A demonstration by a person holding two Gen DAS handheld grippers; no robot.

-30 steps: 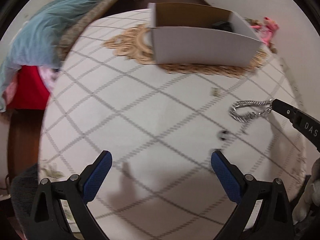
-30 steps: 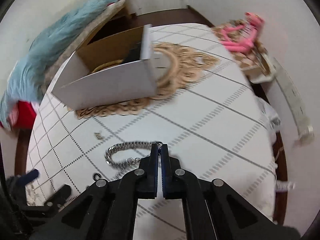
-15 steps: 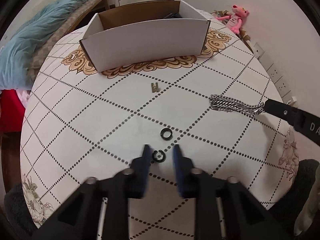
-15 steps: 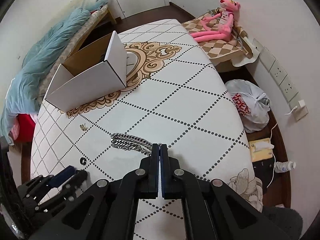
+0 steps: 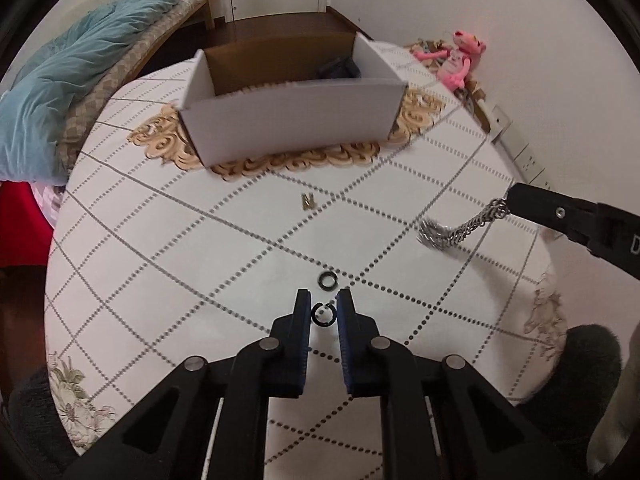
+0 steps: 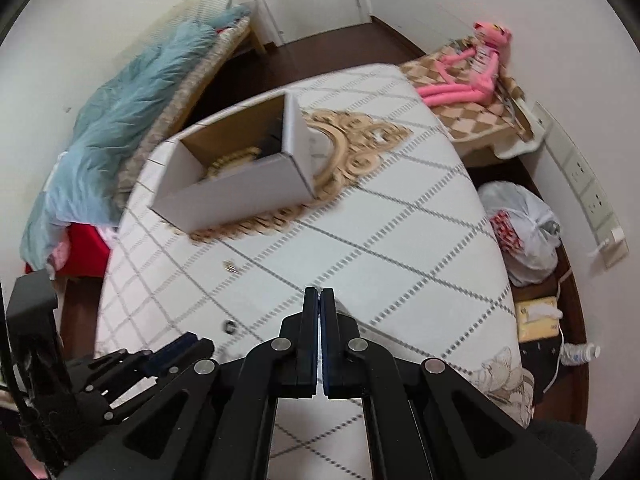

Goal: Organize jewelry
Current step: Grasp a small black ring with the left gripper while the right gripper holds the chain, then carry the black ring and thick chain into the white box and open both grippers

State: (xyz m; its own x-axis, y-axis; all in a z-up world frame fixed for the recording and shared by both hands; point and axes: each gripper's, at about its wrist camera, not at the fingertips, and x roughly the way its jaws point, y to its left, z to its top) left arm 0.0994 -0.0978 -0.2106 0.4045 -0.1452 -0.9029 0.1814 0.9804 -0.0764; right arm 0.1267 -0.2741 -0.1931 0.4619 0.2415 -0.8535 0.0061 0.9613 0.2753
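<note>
Left claw [image 5: 323, 304] part-open around a small black ring [image 5: 322, 313] on the patterned counter [image 5: 168, 264], second black ring [image 5: 327, 279] just beyond at 12 o'clock, right claw [image 5: 509, 205] closed on a dangling silver chain [image 5: 450, 232] at 2 o'clock, white box [image 5: 292, 128] far at 12

Left gripper [image 5: 324, 304]: matte black plastic arms with round silver screws and dark blue ribbed pads. Right gripper [image 6: 320, 294]: the same black arms, silver screws and blue inner faces, a white letter printed on its side.
</note>
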